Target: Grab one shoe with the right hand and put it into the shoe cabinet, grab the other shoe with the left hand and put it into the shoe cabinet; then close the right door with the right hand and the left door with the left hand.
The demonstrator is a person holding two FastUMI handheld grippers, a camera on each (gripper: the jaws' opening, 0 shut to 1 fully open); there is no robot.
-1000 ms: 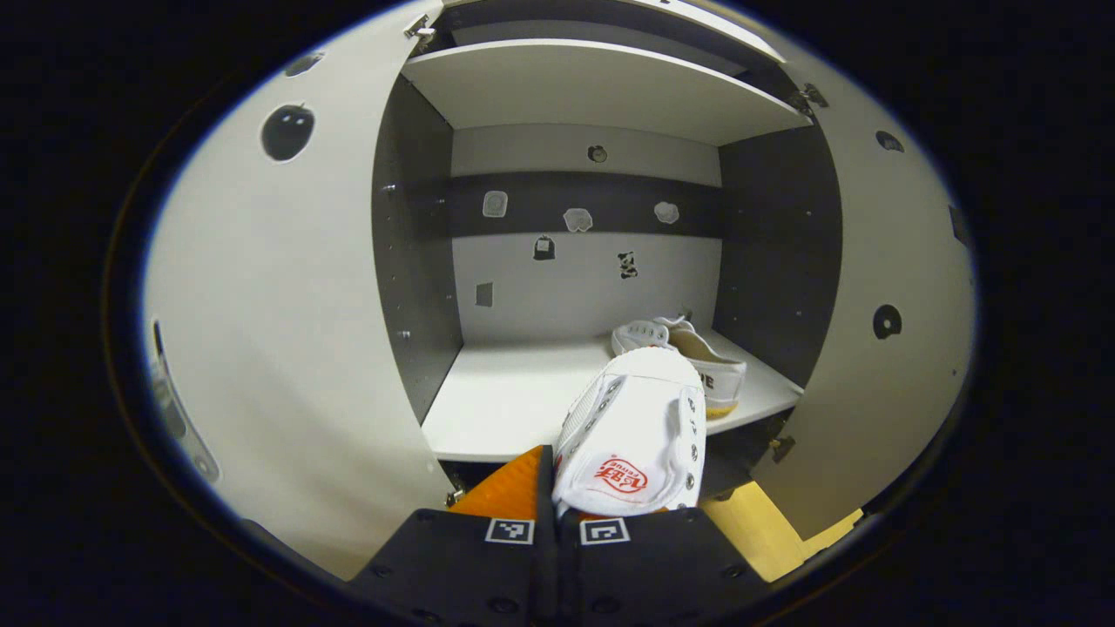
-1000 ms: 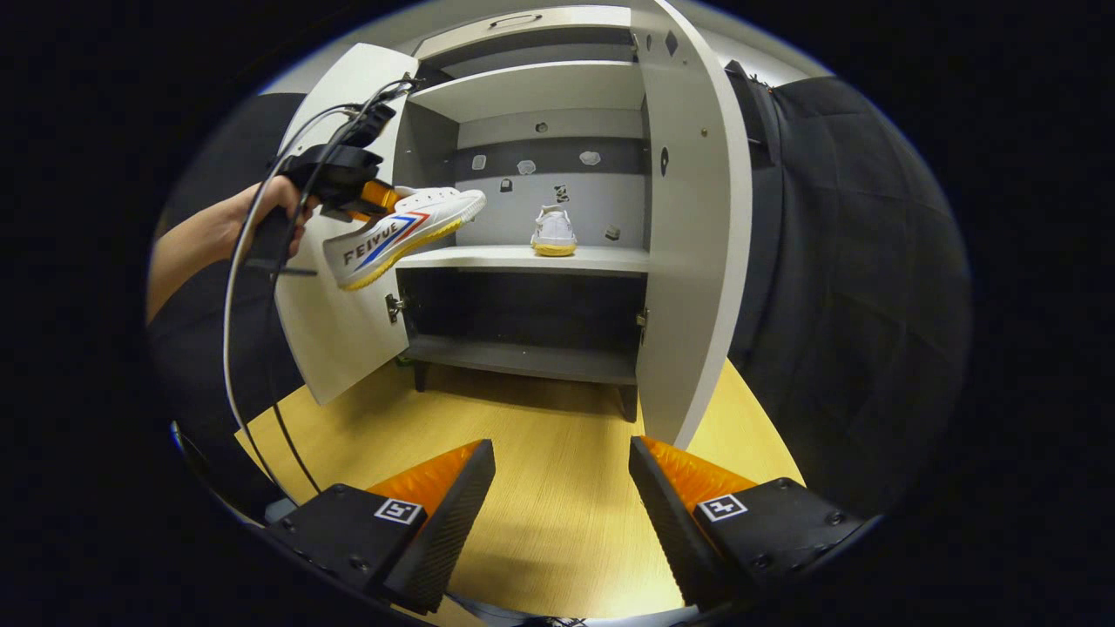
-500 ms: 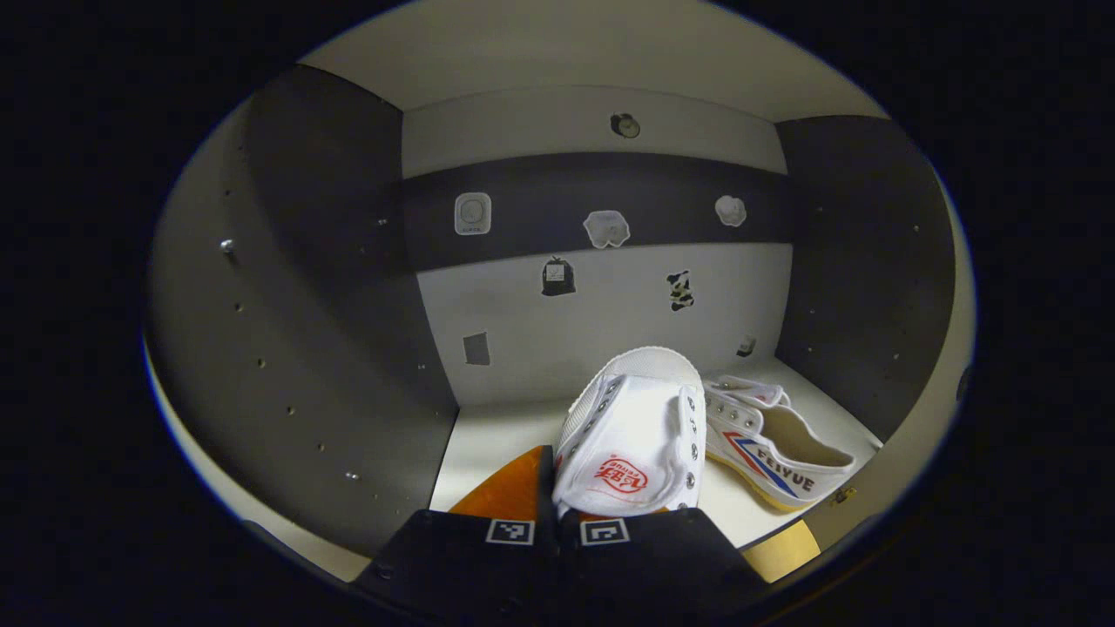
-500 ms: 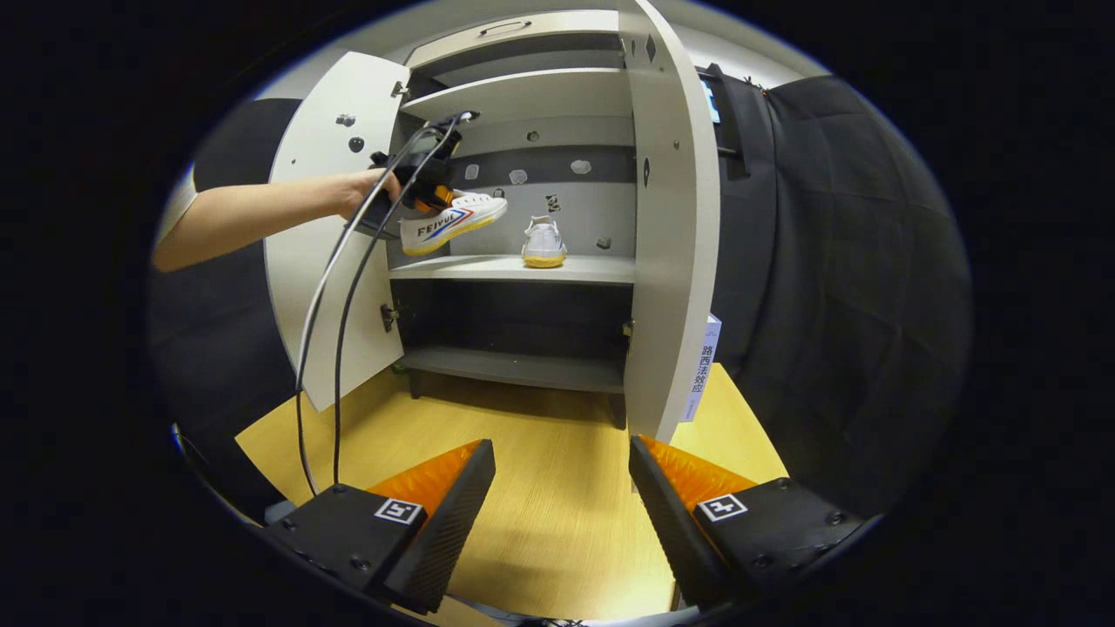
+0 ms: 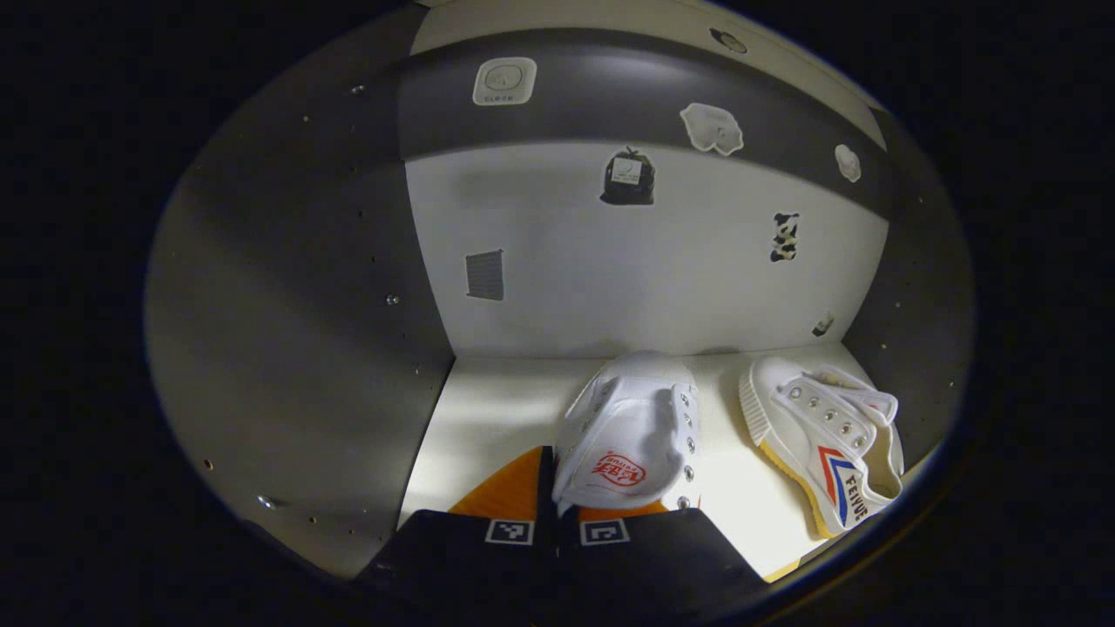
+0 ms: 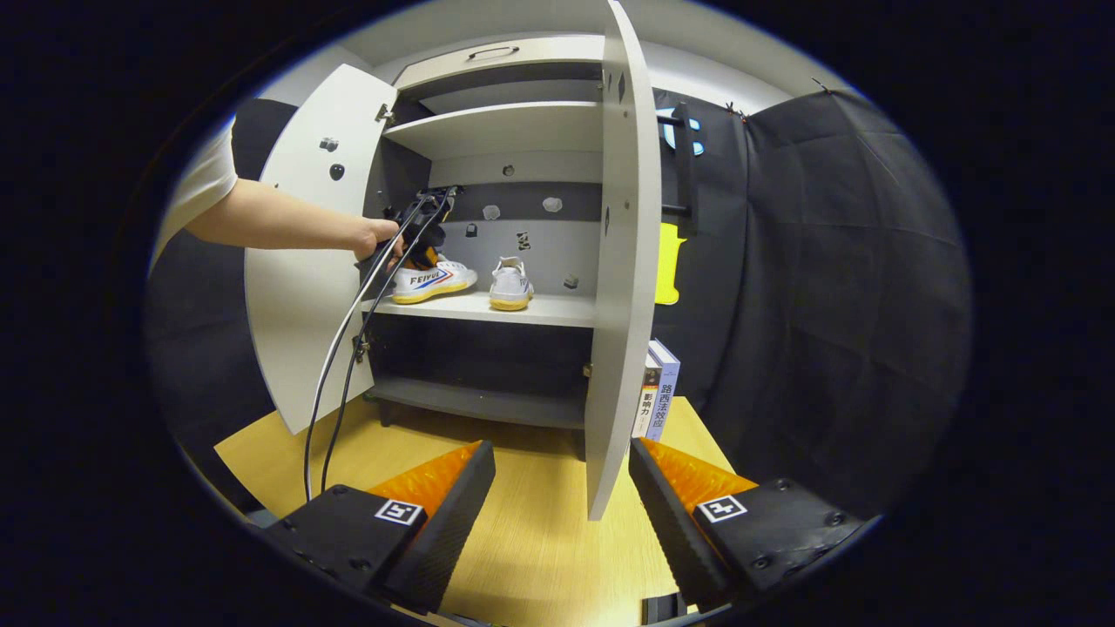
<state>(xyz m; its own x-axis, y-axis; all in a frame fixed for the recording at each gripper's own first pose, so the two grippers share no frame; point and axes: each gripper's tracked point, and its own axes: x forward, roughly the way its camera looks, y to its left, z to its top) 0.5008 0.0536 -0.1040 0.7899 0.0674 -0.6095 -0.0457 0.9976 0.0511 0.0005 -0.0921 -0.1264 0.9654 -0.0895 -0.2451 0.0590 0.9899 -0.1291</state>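
Grey cabinet walls close round my left gripper [image 5: 557, 509], and the pale shelf [image 5: 496, 409] lies below it at lower centre of the left gripper view. My left fingers are pinched on the heel collar of the left shoe [image 5: 631, 435], toe pointing at the back wall. The right shoe [image 5: 823, 435] sits on the shelf at lower right of that view, just beside mine but apart from it.

From the right gripper view, at centre left of the frame, the left shoe [image 6: 433, 281] looks down on the shelf [image 6: 540, 307] or barely above it; I cannot tell which. To finish well, I judge I should lower until the sole takes its own weight, keep the toe square to the back wall, then part the fingers slowly so the collar slips free without dragging the shoe sideways into its mate. I should pull straight back, minding my cable [image 6: 335, 374] by the left door [image 6: 300, 261].

My right gripper [image 6: 562, 501] hangs over the wooden floor [image 6: 540, 540], fingers wide apart and holding nothing, with the right door [image 6: 620, 261] edge-on just ahead.
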